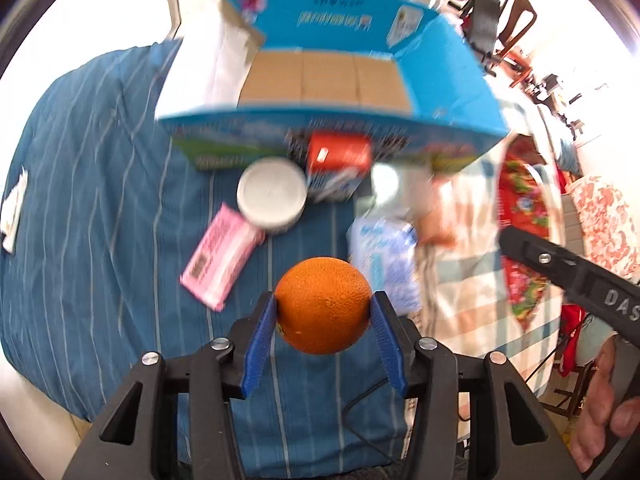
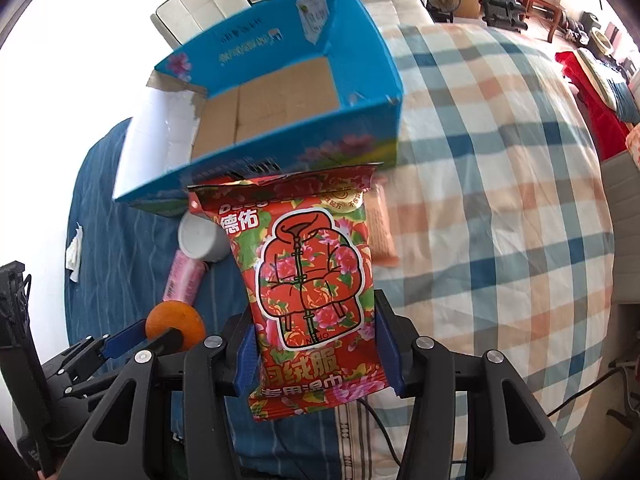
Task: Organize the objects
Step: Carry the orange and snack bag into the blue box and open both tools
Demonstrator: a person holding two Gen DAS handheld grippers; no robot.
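Blue-padded left tongs (image 1: 323,322) grip an orange (image 1: 322,305) by its sides, lifted above the blue striped bedspread (image 1: 92,184), while the right tongs (image 2: 316,344) clamp a red flowered wipes packet (image 2: 314,292) upright between their pads. Ahead of both, an open blue cardboard box (image 1: 452,80) with a bare brown floor rests on the bed; just in front of it lie a white-lidded jar (image 1: 272,194), a pink packet (image 1: 220,256) touching the jar, a red-topped carton (image 1: 338,164) and a pale blue pack (image 1: 384,256) near the checked blanket (image 2: 500,200)
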